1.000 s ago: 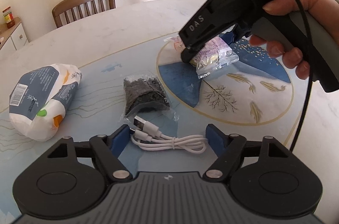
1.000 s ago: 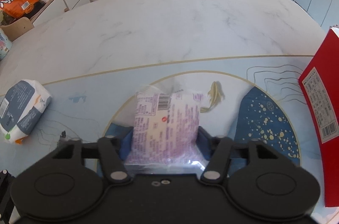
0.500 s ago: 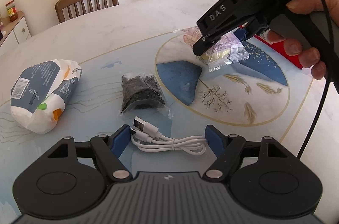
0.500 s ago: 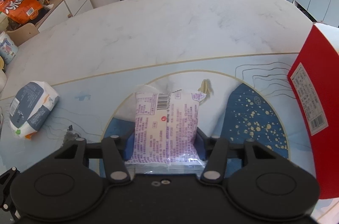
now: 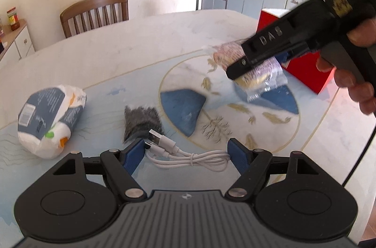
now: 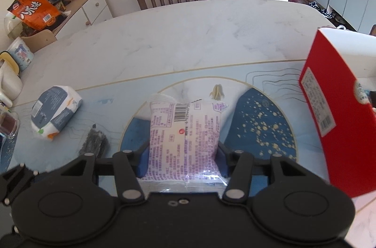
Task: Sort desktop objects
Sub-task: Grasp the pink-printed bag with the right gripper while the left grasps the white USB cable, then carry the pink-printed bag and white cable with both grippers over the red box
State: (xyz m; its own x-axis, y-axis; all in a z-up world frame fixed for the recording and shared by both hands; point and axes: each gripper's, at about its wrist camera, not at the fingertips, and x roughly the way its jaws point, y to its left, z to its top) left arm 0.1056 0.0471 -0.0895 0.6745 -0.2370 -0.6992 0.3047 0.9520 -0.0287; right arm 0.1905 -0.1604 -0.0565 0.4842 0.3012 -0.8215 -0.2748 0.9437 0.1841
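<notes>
- My right jaws are clamped on the sides of a purple-printed snack packet, held clear of the bench; its long axis runs toward 12 o'clock, barcode end farthest.
- My left jaws stand wide, holding nothing, with the coiled white USB cable lying between them on the bench, plugs toward 10 o'clock.
- Only the left view shows the cable and the hand; the right view alone shows the red box's label.
</notes>
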